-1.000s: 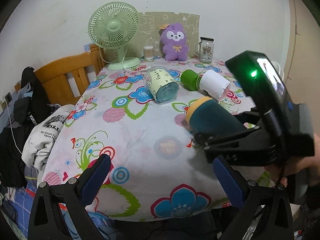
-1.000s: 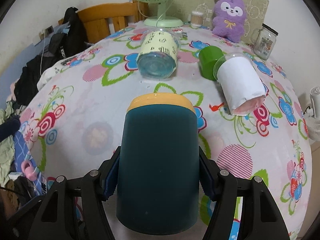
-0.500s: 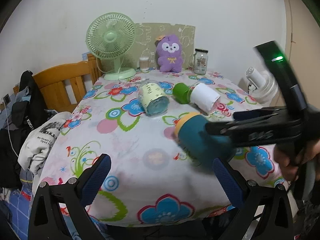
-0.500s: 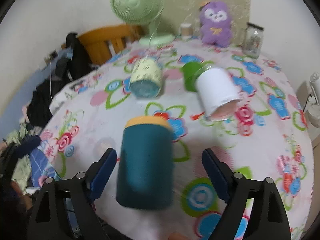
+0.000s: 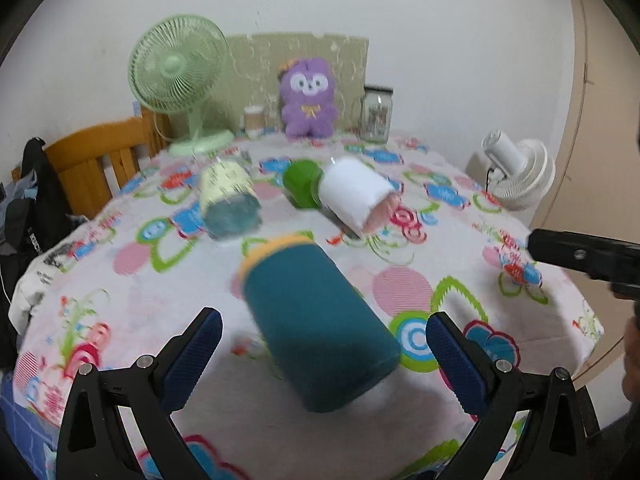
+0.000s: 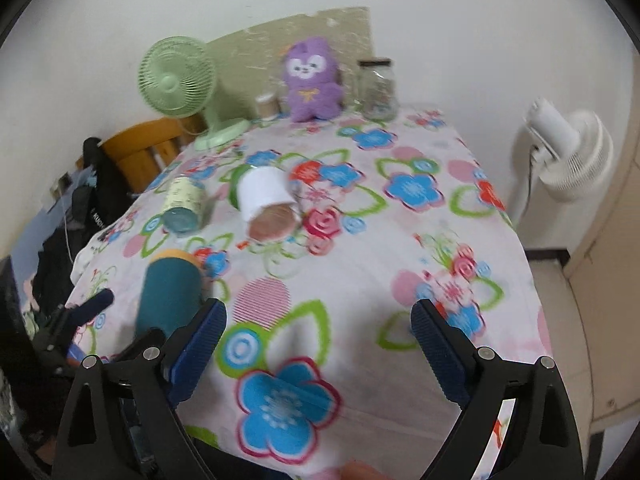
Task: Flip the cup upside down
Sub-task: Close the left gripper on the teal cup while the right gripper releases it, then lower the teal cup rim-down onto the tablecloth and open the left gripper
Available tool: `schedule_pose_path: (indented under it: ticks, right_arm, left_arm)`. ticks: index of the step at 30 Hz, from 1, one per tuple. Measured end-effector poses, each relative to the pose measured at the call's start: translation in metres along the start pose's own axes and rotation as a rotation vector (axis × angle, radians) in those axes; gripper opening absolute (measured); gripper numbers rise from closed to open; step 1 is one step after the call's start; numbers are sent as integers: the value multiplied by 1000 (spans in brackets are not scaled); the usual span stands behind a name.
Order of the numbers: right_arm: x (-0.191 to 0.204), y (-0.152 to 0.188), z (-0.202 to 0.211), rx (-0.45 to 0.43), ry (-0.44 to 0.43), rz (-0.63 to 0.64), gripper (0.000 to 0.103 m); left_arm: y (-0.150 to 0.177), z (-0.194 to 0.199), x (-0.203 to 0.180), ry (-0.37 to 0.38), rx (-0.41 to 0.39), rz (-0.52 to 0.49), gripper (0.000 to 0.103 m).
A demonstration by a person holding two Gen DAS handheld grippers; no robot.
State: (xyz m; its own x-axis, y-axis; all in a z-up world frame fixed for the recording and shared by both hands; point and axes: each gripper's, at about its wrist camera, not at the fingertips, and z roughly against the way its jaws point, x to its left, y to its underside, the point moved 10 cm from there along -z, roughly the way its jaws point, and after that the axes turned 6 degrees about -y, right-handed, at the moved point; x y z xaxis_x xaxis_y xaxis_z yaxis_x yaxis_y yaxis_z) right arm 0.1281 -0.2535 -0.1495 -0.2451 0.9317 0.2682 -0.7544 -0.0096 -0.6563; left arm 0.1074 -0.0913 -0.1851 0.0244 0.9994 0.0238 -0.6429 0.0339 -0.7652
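Observation:
A dark teal cup with a yellow rim lies on its side on the flowered tablecloth, rim pointing away; it also shows in the right wrist view. My left gripper is open, its blue pads on either side of the cup's base without touching. My right gripper is open and empty, off to the right of the cup; part of it shows at the right edge of the left wrist view. A white cup, a green cup and a pale yellow cup lie on their sides farther back.
A green desk fan, purple plush toy, glass jar and small paper cup stand along the far edge. A wooden chair is at the left, a white floor fan at the right.
My right gripper let go of the teal cup, opened and drew back to the right. The cup now lies on the table. My left gripper moved in around its base.

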Motion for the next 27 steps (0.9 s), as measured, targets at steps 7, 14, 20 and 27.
schedule_pose_path:
  ticks: [7, 14, 20, 27]
  right_arm:
    - [-20, 11, -1, 6, -2, -40, 95]
    - [-28, 14, -2, 6, -3, -65, 95]
    - [-23, 12, -4, 5, -13, -63, 95]
    - [-12, 8, -2, -4, -29, -47, 95]
  left_arm:
    - [19, -26, -5, -44, 65, 4, 103]
    - [19, -32, 0, -41, 62, 32, 88]
    - [20, -30, -1, -35, 58, 15, 85]
    - [-2, -6, 19, -74, -25, 23, 73]
